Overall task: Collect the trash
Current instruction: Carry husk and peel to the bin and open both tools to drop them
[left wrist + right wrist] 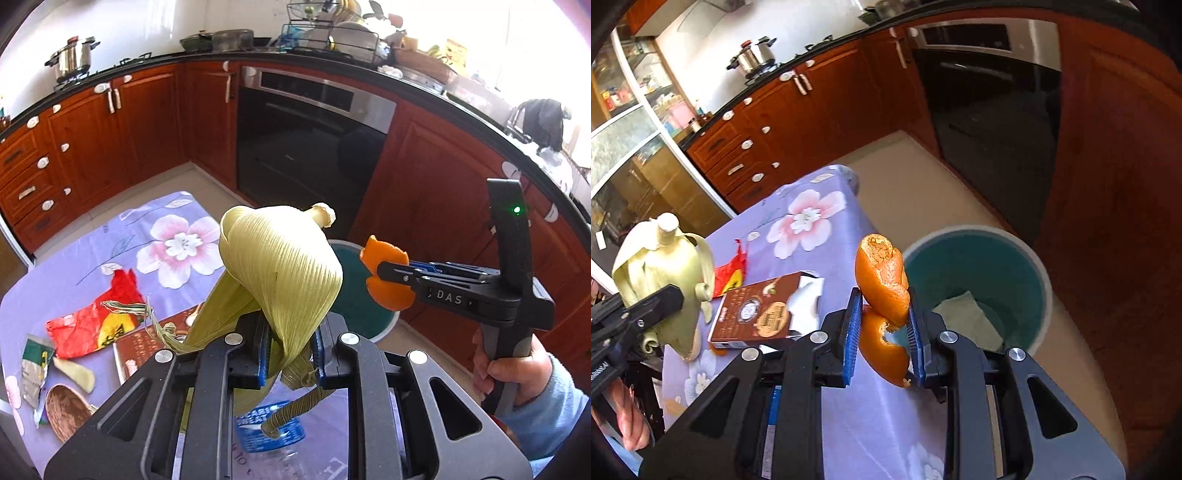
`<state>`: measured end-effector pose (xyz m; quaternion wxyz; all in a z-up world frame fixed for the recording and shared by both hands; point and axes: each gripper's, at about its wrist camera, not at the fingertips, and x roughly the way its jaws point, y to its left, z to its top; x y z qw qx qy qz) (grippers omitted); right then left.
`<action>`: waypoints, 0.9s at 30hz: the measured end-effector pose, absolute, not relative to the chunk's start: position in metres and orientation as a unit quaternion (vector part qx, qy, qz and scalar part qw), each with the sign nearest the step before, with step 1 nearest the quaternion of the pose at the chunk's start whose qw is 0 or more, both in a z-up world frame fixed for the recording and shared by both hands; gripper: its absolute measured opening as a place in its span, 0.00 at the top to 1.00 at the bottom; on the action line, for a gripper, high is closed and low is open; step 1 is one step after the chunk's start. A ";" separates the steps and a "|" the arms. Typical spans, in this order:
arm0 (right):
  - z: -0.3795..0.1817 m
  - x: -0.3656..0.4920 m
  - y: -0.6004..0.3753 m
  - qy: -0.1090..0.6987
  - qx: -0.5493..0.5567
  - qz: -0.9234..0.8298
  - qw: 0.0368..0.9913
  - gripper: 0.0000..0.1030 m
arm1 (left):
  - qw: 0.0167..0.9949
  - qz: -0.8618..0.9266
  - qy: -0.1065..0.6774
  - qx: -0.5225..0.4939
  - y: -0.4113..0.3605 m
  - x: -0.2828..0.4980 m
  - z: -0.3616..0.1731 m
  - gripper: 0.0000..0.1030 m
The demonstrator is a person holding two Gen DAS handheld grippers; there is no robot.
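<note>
1 paper wad [967, 319] in teal bin [1039, 273]

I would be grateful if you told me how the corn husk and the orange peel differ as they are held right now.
The corn husk is pale green, ribbed and bulky; the orange peel is bright orange, small and curled. The husk is clamped in the left hand-held gripper over the table, while the peel sits in the right hand-held gripper beside the bin. Both are food scraps, gripped and lifted.
</note>
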<state>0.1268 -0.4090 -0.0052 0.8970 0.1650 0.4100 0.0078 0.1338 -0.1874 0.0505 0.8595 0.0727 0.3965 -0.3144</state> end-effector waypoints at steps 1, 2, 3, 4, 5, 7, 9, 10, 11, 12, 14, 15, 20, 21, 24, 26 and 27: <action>-0.013 0.127 -0.419 0.414 0.171 -0.002 0.894 0.78 | 0.856 -0.321 0.399 0.076 -0.198 0.135 0.048 0.82; -0.021 0.127 -0.428 0.420 0.178 -0.010 0.890 0.78 | 0.851 -0.327 0.403 0.079 -0.209 0.137 0.045 0.82; -0.028 0.127 -0.436 0.424 0.184 -0.016 0.887 0.78 | 0.847 -0.332 0.407 0.080 -0.218 0.138 0.042 0.82; -0.036 0.129 -0.443 0.430 0.191 -0.020 0.882 0.78 | 0.843 -0.337 0.410 0.084 -0.228 0.140 0.039 0.82; -0.043 0.130 -0.449 0.435 0.195 -0.024 0.879 0.78 | 0.840 -0.340 0.414 0.087 -0.235 0.140 0.036 0.82; -0.056 0.134 -0.457 0.446 0.200 -0.028 0.872 0.78 | 0.833 -0.347 0.421 0.094 -0.252 0.144 0.028 0.82; -0.068 0.139 -0.465 0.455 0.203 -0.027 0.867 0.78 | 0.827 -0.352 0.428 0.100 -0.265 0.148 0.022 0.82; -0.073 0.142 -0.466 0.460 0.203 -0.026 0.864 0.77 | 0.824 -0.353 0.431 0.102 -0.270 0.150 0.019 0.82; -0.078 0.145 -0.468 0.465 0.203 -0.025 0.861 0.77 | 0.822 -0.354 0.435 0.102 -0.275 0.153 0.014 0.82; -0.083 0.149 -0.469 0.470 0.204 -0.024 0.858 0.77 | 0.820 -0.355 0.438 0.102 -0.280 0.157 0.010 0.82; -0.091 0.155 -0.471 0.477 0.204 -0.020 0.854 0.75 | 0.815 -0.354 0.447 0.102 -0.288 0.164 0.002 0.82; -0.093 0.158 -0.472 0.479 0.204 -0.018 0.853 0.75 | 0.813 -0.354 0.451 0.102 -0.291 0.166 -0.001 0.82; -0.099 0.168 -0.478 0.481 0.207 -0.016 0.852 0.44 | 0.803 -0.354 0.467 0.106 -0.304 0.178 -0.017 0.82; -0.099 0.169 -0.479 0.481 0.208 -0.019 0.852 0.36 | 0.802 -0.354 0.470 0.107 -0.306 0.179 -0.020 0.82; -0.098 0.170 -0.484 0.479 0.215 -0.025 0.851 0.24 | 0.797 -0.355 0.477 0.106 -0.311 0.184 -0.026 0.82; -0.097 0.169 -0.488 0.482 0.221 -0.031 0.847 0.22 | 0.794 -0.355 0.481 0.106 -0.315 0.186 -0.030 0.82; -0.096 0.168 -0.490 0.483 0.223 -0.036 0.846 0.20 | 0.793 -0.356 0.484 0.106 -0.316 0.187 -0.032 0.82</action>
